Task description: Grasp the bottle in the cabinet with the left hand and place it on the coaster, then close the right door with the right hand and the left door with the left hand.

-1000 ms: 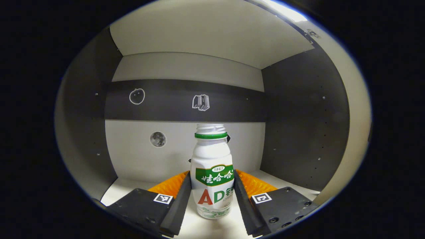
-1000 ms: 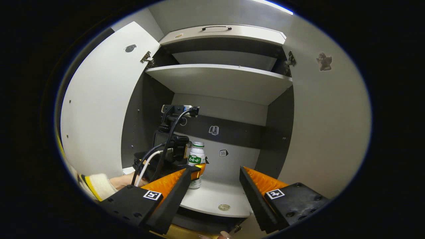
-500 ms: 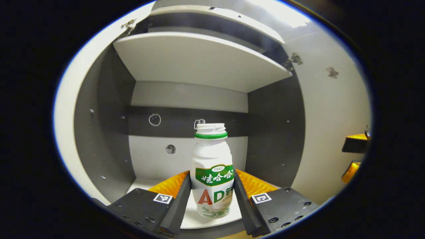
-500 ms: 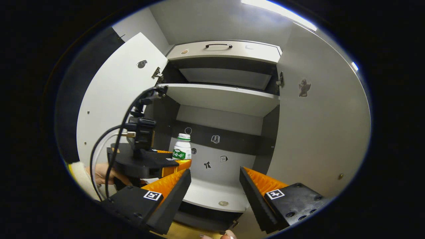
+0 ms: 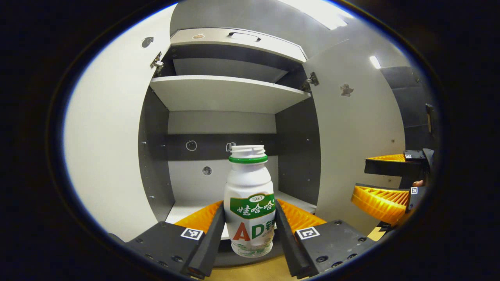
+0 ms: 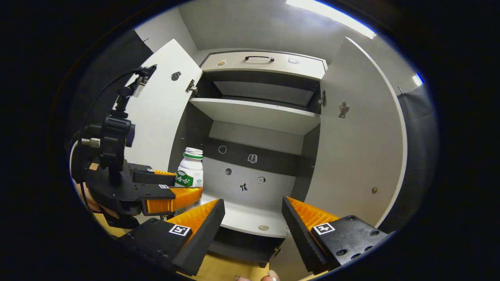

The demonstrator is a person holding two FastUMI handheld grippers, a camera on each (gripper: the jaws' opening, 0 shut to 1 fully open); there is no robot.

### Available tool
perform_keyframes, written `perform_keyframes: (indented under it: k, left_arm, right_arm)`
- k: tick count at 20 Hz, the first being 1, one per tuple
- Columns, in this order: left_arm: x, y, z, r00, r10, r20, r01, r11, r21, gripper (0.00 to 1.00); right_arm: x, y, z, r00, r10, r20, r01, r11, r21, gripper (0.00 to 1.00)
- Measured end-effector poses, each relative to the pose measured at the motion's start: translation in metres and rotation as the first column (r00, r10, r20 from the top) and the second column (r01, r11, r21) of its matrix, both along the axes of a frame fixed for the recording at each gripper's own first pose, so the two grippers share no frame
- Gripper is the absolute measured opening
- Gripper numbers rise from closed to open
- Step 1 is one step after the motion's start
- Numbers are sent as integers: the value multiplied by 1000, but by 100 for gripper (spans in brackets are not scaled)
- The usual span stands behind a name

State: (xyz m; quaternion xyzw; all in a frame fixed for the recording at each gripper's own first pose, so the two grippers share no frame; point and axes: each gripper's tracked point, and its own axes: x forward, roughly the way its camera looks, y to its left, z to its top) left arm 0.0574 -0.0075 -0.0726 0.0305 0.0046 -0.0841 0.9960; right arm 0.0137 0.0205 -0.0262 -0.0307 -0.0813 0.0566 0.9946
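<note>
Each handheld gripper (image 6: 252,218) has a black screw-studded body with square black-and-white tag markers and wedge-shaped ridged fingers (image 6: 203,222); the left gripper (image 6: 172,187) carries a black camera mount (image 6: 113,136) with black cables (image 6: 97,97)

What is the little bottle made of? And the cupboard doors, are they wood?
The bottle looks like white plastic: cloudy, slightly shiny, with a printed wrap label and a green ring at the neck. The left gripper holds it. The right door and left door look like painted or laminated board, smooth and matte white; real wood underneath cannot be told.
</note>
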Motion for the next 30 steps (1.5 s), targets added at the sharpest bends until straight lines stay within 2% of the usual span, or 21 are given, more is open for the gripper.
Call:
perform_keyframes:
  k: [5,8,12,15,18,22,28,30]
  left_arm:
    - [-48,-18,-41,995,-61,-75,58,997,-45,72]
    - [-75,-23,-72,993,-69,-100,64,997,-49,72]
    - [-110,-35,-103,992,-40,-121,31,997,-75,72]
    - [-133,-37,-135,992,38,-124,-47,996,-72,72]
    - [-155,-48,-187,987,89,-138,-103,990,-101,73]
    - [-179,-63,-269,972,154,-180,-175,978,-111,74]
    - [-190,-85,-362,958,177,-225,-192,980,-45,74]
    - [-192,-87,-358,967,187,-173,-195,980,-35,76]
  right_arm:
    - [-29,-10,-30,994,-91,-61,88,995,-38,97]
    - [-40,-17,-45,988,-133,-81,127,989,-72,98]
    - [-50,-19,-57,993,-91,-75,86,993,-76,98]
    - [-50,-22,-80,994,-37,-102,29,997,-77,98]
    - [-57,-24,-106,996,14,-90,-21,997,-78,98]
    - [-52,-21,-158,992,42,-118,-53,994,-94,98]
    - [-51,-3,-226,983,82,-164,-98,991,-91,98]
    - [-49,4,-244,975,102,-195,-121,989,-87,98]
